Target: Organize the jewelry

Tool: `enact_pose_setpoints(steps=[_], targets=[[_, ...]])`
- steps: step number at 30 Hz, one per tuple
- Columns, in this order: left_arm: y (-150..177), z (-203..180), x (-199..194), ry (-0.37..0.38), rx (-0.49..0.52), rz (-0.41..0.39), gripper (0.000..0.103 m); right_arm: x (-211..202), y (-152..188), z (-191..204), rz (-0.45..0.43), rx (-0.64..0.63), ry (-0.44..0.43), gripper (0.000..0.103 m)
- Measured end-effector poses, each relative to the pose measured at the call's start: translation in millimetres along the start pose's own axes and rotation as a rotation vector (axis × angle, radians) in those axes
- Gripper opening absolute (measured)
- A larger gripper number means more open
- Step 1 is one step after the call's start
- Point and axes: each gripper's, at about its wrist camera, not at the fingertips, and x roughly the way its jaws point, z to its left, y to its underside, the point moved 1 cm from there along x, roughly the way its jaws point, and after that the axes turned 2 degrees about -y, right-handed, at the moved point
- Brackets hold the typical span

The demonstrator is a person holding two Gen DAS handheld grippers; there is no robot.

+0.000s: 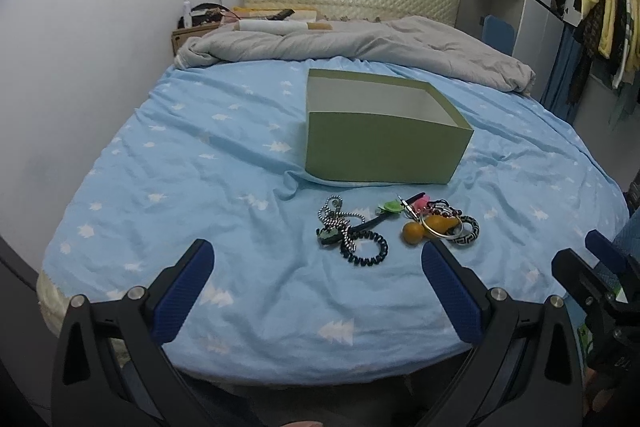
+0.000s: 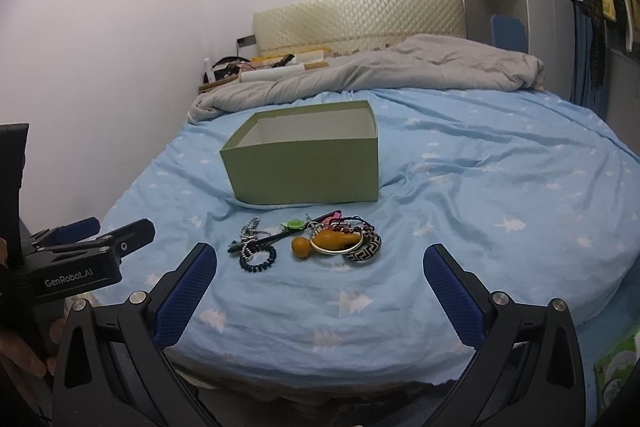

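We see the left tool (image 1: 316,267) and right tool (image 2: 320,271) both spread wide, holding nothing. Jewelry pile (image 2: 308,241) lies frame centre on the bed (image 2: 480,187), just below the green box (image 2: 304,171).

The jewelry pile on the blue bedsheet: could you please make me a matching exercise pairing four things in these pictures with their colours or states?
Things:
1. Open cardboard box
2. Gourd-shaped pendant
3. Coiled spiral hair tie
4. Patterned wide bangle

Descriptions:
A. Orange, smooth and rounded
B. Pale green outside, white inside, no lid on
C. Black and white geometric pattern
D. Dark, springy loop at the left of the pile

Pairs: 1-B, 2-A, 3-D, 4-C
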Motion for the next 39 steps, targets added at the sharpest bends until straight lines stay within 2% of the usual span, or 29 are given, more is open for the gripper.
enact_pose_setpoints(steps=[6,10,15,19,29,34,37,39], targets=[[-18,-2,26,0.031,-0.013,0.059,0.103,21,-15,-7,0.07,0.03,0.008,0.103],[-22,-6,32,0.045,-0.014,0.063,0.103,18,-21,-9,0.06,0.03,0.02,0.103],[-12,-4,36,0.046,-0.025,0.047,0.103,22,-11,-8,0.039,0.01,0.006,0.103],[-5,-2,26,0.029,-0.028,0.015,0.103,21,-3,-9,0.029,0.022,-0.003,0.103],[-3,6,-8,0.009,-0.031,-0.033,0.103,-13,-2,0,-0.013,-0.007,-0.002,0.103],[1,5,-16,0.03,-0.018,-0.04,0.103,-26,1,3,-0.015,-0.005,-0.009,0.103],[6,7,-17,0.052,-0.016,-0.038,0.103,-31,6,4,-0.011,0.006,-0.014,0.097],[10,8,-16,0.075,-0.015,-0.03,0.103,-34,9,4,-0.013,0.011,-0.015,0.089]])
